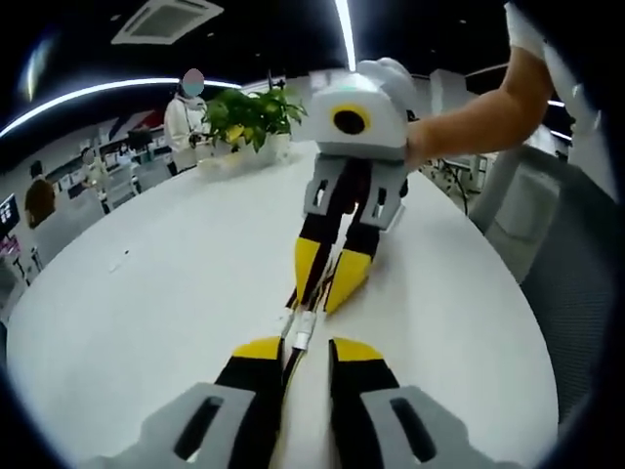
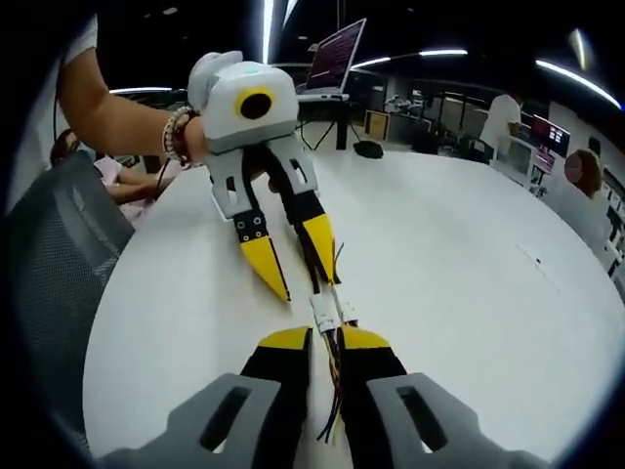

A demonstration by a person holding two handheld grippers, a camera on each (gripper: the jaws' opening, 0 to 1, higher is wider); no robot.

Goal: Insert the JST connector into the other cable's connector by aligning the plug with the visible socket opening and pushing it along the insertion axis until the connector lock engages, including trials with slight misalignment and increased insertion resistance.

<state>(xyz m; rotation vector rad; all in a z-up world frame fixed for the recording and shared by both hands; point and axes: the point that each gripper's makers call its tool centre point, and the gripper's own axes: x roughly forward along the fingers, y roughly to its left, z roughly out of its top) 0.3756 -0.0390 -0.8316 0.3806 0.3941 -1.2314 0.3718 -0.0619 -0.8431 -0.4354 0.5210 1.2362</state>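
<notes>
I am working over a big round white desk (image 1: pixel 146 293), bare in the middle, which gives both cables room to lie flat and keeps the small parts easy to read against it. Far behind, a potted plant (image 1: pixel 249 117) sits at the desk's edge, well clear of the work.

My two claws face each other nose to nose, low over the desk, so that the two cable ends share one line. In the left gripper view, my left claw (image 1: pixel 298 344) rises from the bottom with its yellow tips drawn close around a wire bundle, and the right claw (image 1: pixel 327 278) comes in from above, its tips angled down toward the same spot. In the right gripper view, the right claw (image 2: pixel 325 339) is pinched on its own wires (image 2: pixel 332 405), which trail back between the jaws, while the left claw (image 2: pixel 298 264) points in from the top with its tips standing a little apart around its cable.

Between the tips lies the white JST connector (image 2: pixel 327 311), seen again in the left gripper view (image 1: pixel 303 327). I judge plug and socket are meeting or partly seated here; whether the lock has caught is too small to tell. Holding each cable close behind its housing keeps the push stiff and on axis.
</notes>
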